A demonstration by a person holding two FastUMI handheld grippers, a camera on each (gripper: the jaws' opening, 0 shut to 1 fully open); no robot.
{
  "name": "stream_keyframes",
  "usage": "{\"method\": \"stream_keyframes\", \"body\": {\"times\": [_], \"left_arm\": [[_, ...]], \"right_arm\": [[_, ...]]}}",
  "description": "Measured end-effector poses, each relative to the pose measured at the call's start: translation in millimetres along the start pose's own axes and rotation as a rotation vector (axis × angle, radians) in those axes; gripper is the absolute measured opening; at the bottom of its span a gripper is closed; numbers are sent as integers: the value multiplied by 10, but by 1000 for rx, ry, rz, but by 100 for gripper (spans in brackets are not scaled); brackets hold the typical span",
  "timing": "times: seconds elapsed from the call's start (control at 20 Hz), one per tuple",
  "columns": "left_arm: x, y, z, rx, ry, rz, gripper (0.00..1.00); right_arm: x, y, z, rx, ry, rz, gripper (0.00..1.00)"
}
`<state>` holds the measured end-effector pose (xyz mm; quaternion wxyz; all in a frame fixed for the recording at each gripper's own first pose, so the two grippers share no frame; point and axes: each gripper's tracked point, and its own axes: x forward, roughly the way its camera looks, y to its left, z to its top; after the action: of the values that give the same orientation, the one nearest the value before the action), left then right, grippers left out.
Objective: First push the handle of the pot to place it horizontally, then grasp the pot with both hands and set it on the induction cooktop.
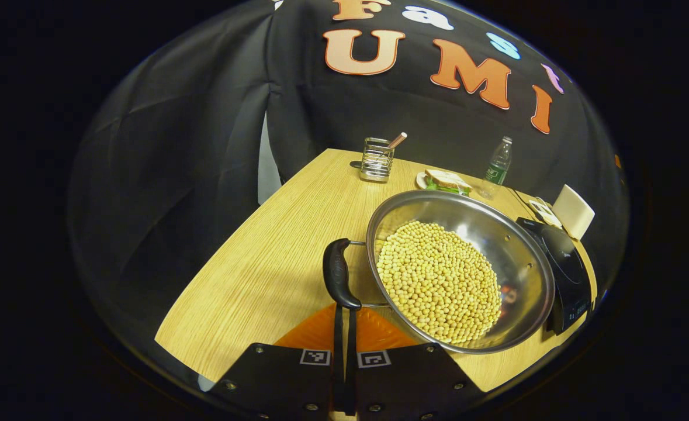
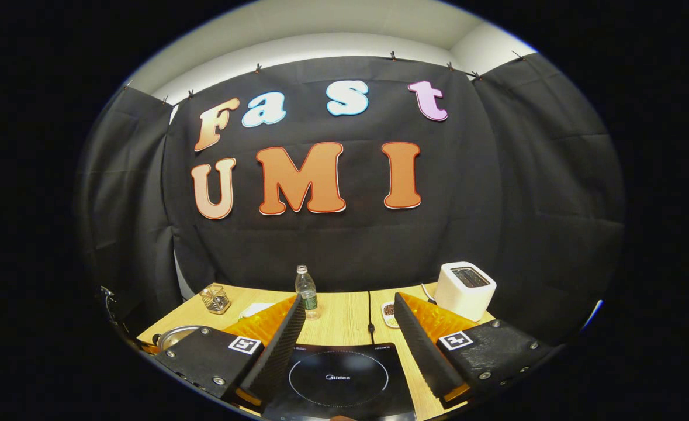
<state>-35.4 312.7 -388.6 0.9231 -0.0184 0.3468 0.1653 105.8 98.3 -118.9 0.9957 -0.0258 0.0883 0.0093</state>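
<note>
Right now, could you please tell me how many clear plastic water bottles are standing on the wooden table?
1: the clear plastic water bottle stands at the wooden table's far edge, near the black cloth wall, beyond the black induction cooktop. Others may be hidden.

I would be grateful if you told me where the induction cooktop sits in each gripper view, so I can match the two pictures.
Left gripper view: the induction cooktop lies at the right, just beyond the pot of beans, partly behind its rim.
Right gripper view: it lies bottom centre, between that gripper's own spread fingers.
Shared landmark: the water bottle, standing at the table's far side in both.
</note>
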Motion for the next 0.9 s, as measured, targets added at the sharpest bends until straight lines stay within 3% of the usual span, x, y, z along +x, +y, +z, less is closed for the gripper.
{"method": "stream_keyframes", "body": {"times": [0.9], "left_arm": [[307,80,202,52,-4,-6,2]], "right_arm": [[29,294,-341,0,52,11,95]]}}
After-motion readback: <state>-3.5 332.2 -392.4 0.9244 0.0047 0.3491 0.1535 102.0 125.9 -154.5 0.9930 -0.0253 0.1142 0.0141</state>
